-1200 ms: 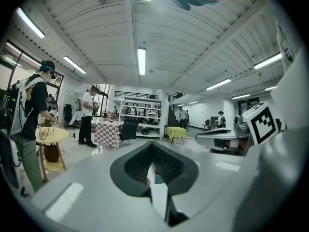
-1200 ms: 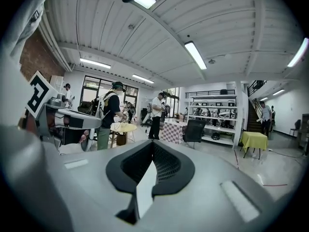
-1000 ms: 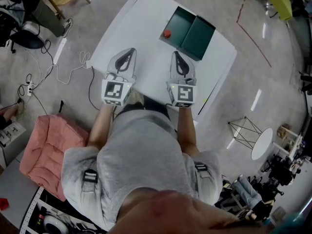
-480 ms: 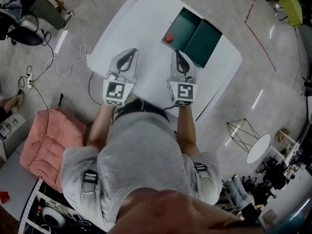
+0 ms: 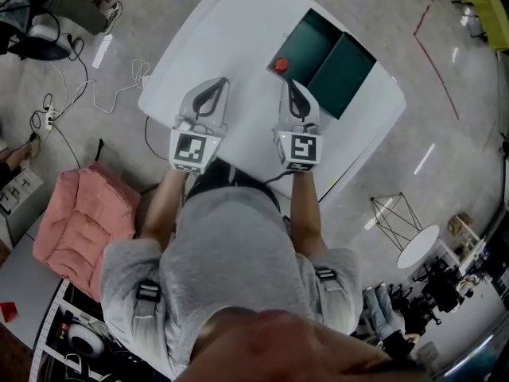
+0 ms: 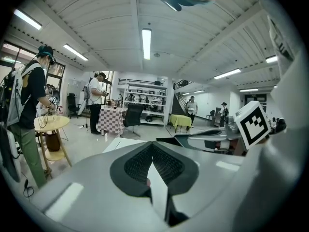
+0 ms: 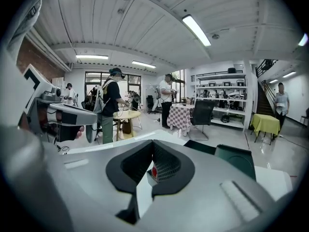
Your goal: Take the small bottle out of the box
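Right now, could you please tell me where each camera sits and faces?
Head view: on the person's head, looking steeply down at the white table and open dark-green box; torso, forearms, left claw, right claw show.
Left gripper view: on the left claw, facing along its shut jaws into the room; right claw at right.
Right gripper view: on the right claw, facing along its shut jaws toward the box; left claw at left.
Shared: head and right gripper views both show the box and small red-capped bottle.
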`<act>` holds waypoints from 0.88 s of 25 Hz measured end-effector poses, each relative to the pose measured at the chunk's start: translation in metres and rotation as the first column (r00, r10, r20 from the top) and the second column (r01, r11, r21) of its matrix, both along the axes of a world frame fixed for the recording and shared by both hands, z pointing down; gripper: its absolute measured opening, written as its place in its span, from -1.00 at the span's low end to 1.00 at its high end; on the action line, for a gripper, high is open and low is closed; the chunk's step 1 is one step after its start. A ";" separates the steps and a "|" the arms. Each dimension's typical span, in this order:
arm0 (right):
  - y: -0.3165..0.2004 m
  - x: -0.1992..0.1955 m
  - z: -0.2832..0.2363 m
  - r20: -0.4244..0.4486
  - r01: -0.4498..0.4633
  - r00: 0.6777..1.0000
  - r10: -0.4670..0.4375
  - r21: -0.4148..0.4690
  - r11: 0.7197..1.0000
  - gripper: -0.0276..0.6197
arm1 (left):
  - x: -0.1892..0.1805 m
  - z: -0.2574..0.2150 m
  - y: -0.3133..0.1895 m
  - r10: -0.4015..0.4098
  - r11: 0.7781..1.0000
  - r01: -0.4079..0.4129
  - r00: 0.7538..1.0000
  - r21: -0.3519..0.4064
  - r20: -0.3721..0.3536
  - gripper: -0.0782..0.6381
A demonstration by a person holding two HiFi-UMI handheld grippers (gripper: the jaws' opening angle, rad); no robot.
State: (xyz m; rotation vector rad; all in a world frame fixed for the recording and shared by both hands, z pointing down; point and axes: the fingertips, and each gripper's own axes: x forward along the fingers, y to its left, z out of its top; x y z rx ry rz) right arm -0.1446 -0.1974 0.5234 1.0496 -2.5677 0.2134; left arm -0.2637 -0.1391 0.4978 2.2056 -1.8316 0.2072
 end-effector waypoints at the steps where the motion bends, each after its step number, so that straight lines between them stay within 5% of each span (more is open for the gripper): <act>1: -0.001 0.000 0.003 -0.002 0.001 1.000 -0.001 -0.007 1.000 -0.91 | 0.000 0.003 -0.001 -0.001 1.000 0.001 1.000 -0.005 -0.001 -0.75; 13: -0.020 -0.004 0.040 -0.036 -0.028 0.999 0.026 -0.050 0.998 -0.88 | 0.000 0.028 -0.004 -0.003 0.999 0.003 1.000 -0.048 -0.011 -0.75; 15: -0.021 -0.007 0.046 -0.030 -0.015 0.999 0.013 -0.068 0.998 -0.49 | -0.001 0.031 -0.004 -0.007 0.998 0.007 1.000 -0.057 -0.012 -0.75; 22: -0.026 -0.018 0.068 -0.077 -0.012 0.997 0.006 -0.086 0.996 -0.35 | -0.008 0.048 0.001 -0.030 0.995 0.028 0.999 -0.094 -0.022 -0.75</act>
